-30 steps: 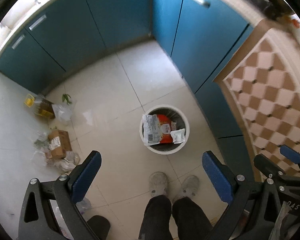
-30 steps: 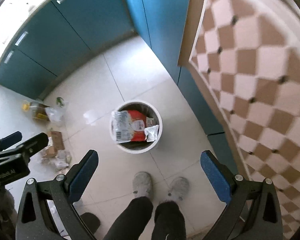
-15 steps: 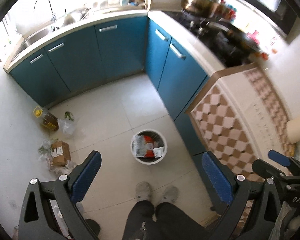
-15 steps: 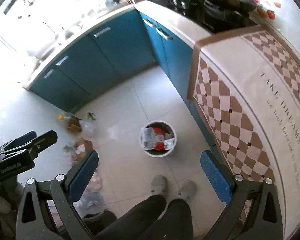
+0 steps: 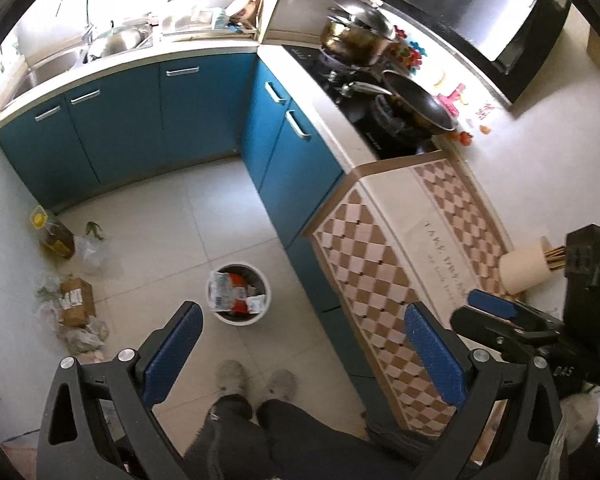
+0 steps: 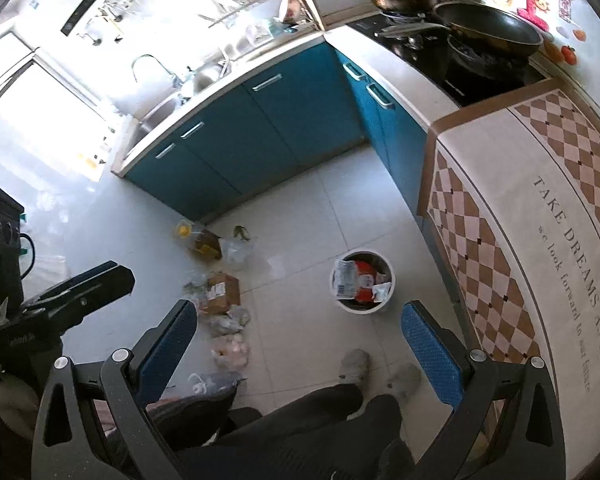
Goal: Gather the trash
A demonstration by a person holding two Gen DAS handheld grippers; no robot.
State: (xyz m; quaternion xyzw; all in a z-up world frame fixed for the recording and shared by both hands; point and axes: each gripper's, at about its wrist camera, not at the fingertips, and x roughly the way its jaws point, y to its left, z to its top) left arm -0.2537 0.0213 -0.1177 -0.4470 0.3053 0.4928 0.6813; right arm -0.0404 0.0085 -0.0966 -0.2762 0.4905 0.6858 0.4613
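Trash [image 5: 236, 292] piled in a round white bin [image 5: 222, 318] on the pale tiled floor [image 5: 152, 220], just in front of a pair of light shoes [image 5: 231, 376] and dark trouser legs [image 5: 236, 436]: a white printed wrapper, a red packet and a small white sachet on top, reaching the rim. Same bin also visible from the right wrist [image 6: 362, 309], close to the foot of the counter covered by a brown-and-cream checked cloth [image 6: 488, 248] printed with "TAKE DREAMS AS HORSE". More litter loose on the floor well to the left of the bin: a brown cardboard box [image 5: 76, 304] among crumpled clear plastic bags [image 5: 82, 336], and further back a yellow-capped oil bottle [image 5: 54, 236] beside another clear bag [image 5: 94, 250] holding something green, near the blue cabinets [image 5: 132, 128]. Left gripper [image 5: 300, 356] held high above the floor, blue-padded fingers [image 5: 172, 352] spread wide, nothing between them. Right gripper [image 6: 300, 352] likewise spread wide and empty, pointing down at the same patch of floor, also seen side-on at the right edge of the left wrist view. On the counter beyond, a black frying pan [image 5: 416, 104] and a steel pot [image 5: 354, 38] on the hob, a sink with a tap [image 5: 80, 12] under bright window light, and a cream holder with chopsticks [image 5: 526, 270] at the cloth's far end.
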